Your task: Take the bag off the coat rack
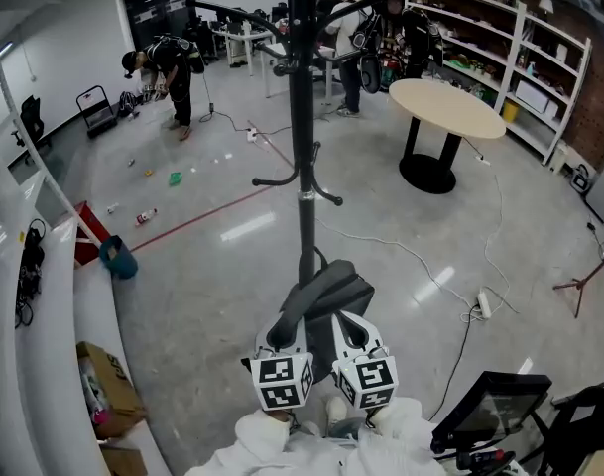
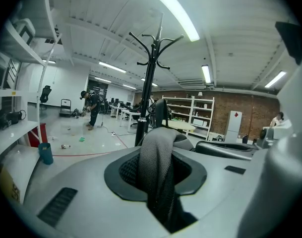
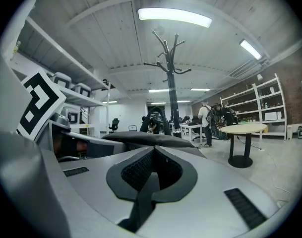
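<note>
Bag strap (image 2: 158, 167) pinched in left gripper (image 1: 281, 338); box (image 1: 108, 385) print unreadable.

coat rack (image 1: 302, 117): your head view cuts off its top; its foot sits behind the bag (image 1: 326, 291)
bag: lower part hidden under your left gripper (image 1: 280, 337) and right gripper (image 1: 353, 335)
floor litter (image 1: 148, 214): too small to name

Coat rack pole (image 1: 303, 167) straight ahead; floor (image 1: 212, 296) open both sides; shelf (image 1: 59, 305) close left; table (image 1: 450, 107) far right.
</note>
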A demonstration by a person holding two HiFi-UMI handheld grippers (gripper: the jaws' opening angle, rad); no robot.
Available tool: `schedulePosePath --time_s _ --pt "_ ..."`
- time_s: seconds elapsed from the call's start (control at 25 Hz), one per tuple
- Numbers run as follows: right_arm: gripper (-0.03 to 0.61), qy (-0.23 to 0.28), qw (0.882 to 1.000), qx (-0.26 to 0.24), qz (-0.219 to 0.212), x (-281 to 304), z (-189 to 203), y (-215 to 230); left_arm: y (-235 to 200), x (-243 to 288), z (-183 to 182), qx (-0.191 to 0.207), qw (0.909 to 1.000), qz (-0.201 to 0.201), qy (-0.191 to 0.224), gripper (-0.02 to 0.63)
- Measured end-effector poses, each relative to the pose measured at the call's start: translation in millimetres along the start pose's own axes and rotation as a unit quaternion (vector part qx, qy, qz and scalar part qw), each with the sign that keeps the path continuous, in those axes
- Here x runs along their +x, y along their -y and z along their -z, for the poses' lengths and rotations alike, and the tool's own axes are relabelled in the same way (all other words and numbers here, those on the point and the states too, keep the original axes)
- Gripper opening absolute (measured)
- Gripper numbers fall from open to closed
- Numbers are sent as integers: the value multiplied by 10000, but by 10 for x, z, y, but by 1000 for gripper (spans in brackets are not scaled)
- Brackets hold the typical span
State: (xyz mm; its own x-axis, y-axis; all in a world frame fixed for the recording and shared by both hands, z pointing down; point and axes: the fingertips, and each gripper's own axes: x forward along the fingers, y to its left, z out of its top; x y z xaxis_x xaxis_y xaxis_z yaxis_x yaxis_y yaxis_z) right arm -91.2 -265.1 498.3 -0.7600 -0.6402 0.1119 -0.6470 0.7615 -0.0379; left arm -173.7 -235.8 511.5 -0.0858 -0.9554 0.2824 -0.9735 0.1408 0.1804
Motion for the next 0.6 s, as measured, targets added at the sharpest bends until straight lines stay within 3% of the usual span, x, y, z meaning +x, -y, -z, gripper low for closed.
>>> schedulePosePath --time_s 0.6 --pt "12 6 10000 -96 3 120 -36 -34 1 61 -140 136 9997 127 138 81"
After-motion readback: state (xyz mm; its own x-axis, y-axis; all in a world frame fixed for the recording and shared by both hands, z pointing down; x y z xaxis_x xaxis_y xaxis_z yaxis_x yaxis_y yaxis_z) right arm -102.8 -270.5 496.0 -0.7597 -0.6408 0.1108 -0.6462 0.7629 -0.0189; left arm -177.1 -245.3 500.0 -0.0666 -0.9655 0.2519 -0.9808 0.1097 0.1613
